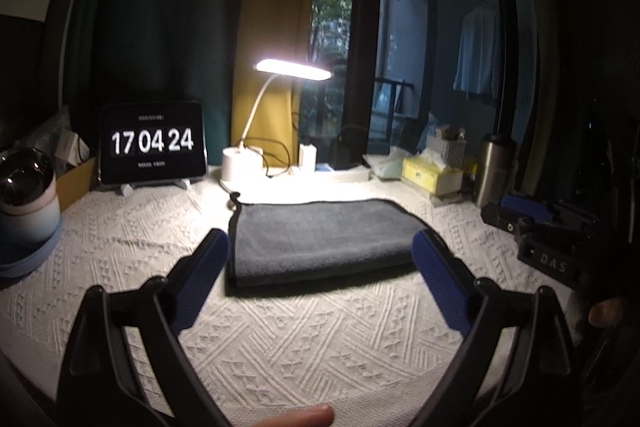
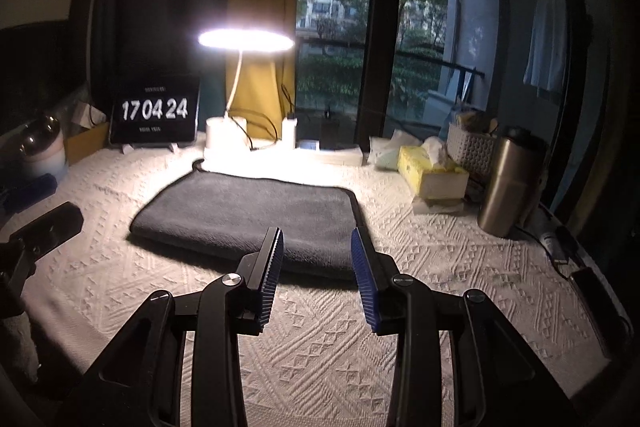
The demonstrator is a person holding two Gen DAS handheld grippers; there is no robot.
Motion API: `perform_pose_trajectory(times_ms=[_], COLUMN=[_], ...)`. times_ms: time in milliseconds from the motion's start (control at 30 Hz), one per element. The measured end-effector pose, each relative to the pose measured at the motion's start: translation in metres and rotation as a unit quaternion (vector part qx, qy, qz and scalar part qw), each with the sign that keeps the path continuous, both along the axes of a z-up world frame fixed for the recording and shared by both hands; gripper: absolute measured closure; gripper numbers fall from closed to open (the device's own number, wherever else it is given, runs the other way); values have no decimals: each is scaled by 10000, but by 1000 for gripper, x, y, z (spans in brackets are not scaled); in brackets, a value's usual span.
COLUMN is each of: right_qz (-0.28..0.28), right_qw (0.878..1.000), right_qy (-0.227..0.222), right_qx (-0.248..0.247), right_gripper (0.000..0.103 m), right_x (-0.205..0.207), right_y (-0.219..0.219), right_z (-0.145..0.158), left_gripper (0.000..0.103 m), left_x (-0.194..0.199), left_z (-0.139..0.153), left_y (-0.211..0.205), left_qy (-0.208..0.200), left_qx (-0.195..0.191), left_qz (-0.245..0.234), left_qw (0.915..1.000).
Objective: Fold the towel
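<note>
Left wrist view: a dark grey towel (image 1: 320,239) lies in the centre of the frame on a white textured tablecloth (image 1: 280,339). It already looks folded into a thick rectangle, with its doubled edge nearest the camera. The left gripper (image 1: 320,251) hangs above the cloth with its blue fingers spread wide, holding nothing, framing the towel's near edge, probably to keep clear of the fabric. The right gripper (image 2: 317,251) is parted too, more narrowly, and empty, poised over the towel's lower right corner in its own view. Across the top of the frame stand a lit desk lamp (image 1: 294,70), a tablet clock (image 1: 153,143), a yellow tissue box (image 2: 432,171) and a steel flask (image 2: 508,183). None of them touches the towel; the lamp's base and cable sit nearest, just beyond its far edge.
</note>
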State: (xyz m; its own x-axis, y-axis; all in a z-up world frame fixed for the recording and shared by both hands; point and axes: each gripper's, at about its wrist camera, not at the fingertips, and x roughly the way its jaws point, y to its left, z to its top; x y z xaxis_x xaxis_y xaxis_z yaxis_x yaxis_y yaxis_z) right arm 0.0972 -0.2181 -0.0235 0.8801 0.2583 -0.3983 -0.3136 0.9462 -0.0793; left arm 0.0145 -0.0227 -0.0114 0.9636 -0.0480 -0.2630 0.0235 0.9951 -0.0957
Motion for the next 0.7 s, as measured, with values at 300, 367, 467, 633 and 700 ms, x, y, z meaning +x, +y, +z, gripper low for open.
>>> perform_pose_trajectory(times_ms=[300,367,467,633,700], right_qz=[68,125,167,169,152], right_qw=[9995,9992,9986,9983,9983], right_qy=[-295,-370,-478,-520,-532], right_qx=[33,82,126,178,191], right_gripper=[62,52,50,49,49], right_x=[-41,-50,-59,-63,-64], right_y=[7,9,11,10,9], right_z=[25,31,38,42,43], left_gripper=[9,9,9,9,9], left_x=[-31,-38,-41,-46,-46], left_z=[26,32,38,46,47], left_y=[-1,-1,-1,0,-1], left_qy=[-571,-694,-750,-836,-848], left_qx=[87,71,89,107,98], left_qz=[46,58,70,131,153], left_qw=[9983,9975,9971,9964,9962])
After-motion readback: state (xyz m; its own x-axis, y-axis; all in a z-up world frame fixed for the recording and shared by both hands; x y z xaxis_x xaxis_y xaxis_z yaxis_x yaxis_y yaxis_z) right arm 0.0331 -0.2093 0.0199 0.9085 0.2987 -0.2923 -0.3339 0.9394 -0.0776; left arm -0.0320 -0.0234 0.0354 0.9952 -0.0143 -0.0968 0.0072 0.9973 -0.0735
